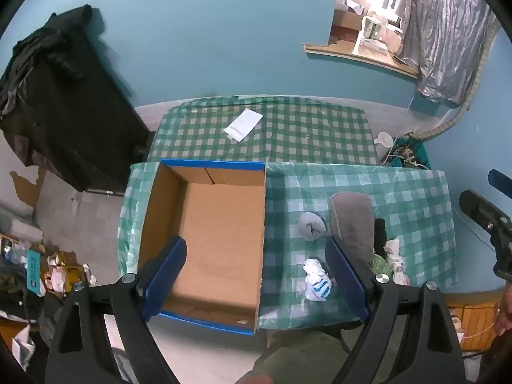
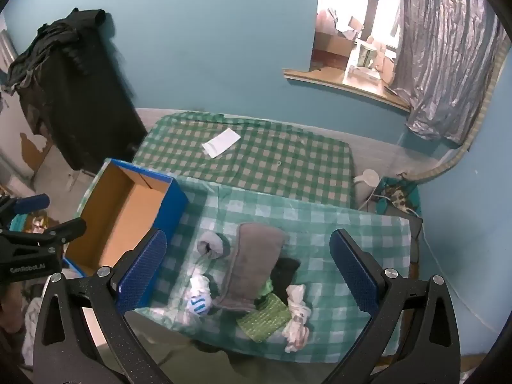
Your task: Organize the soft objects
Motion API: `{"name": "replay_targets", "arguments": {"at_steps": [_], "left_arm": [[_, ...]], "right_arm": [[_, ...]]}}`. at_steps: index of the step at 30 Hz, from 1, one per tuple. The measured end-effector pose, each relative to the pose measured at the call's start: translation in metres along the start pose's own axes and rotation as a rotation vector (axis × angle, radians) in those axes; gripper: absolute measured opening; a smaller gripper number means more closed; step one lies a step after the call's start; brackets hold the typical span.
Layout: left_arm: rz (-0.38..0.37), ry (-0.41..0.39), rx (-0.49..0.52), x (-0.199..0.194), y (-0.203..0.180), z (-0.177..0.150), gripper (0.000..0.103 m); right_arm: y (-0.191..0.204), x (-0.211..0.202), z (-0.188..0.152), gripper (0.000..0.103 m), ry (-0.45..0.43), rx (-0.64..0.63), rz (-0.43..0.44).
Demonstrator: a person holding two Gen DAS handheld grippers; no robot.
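A desk (image 2: 336, 224) with green checked cloth stands by a blue wall (image 1: 224, 32). The grey towel (image 2: 256, 262) lies lengthwise, pointing toward the wall. The fingers of both grippers, left (image 1: 256, 275) and right (image 2: 246, 272), are spread, holding nothing.

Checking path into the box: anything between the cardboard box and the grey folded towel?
Yes: a rolled grey sock lies on the checked cloth between the box and the towel, clearest in the right wrist view.

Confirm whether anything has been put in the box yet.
No. The box shows only bare cardboard, and the soft things lie on the table beside it.
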State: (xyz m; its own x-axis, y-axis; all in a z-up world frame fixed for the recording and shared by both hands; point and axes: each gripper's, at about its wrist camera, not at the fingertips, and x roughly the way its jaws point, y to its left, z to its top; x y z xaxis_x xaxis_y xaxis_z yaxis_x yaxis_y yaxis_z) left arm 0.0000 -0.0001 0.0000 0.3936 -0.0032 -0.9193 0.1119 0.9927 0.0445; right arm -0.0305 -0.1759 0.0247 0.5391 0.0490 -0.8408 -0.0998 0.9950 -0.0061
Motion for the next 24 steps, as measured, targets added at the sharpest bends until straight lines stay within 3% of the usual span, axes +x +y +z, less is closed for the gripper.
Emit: {"name": "replay_targets", "arguments": {"at_steps": [12,24], "left_arm": [[-0.028,-0.002,-0.007,-0.009,-0.004,0.011,0.089],[0.002,-0.011,0.001,-0.007,-0.010,0.004,0.089]], "right_arm": [[-0.006,-0.002,0.002,0.101,0.008,0.006,0.015],[-0.010,0.005,0.000,0.101,0.015,0.010,0.024]]}}
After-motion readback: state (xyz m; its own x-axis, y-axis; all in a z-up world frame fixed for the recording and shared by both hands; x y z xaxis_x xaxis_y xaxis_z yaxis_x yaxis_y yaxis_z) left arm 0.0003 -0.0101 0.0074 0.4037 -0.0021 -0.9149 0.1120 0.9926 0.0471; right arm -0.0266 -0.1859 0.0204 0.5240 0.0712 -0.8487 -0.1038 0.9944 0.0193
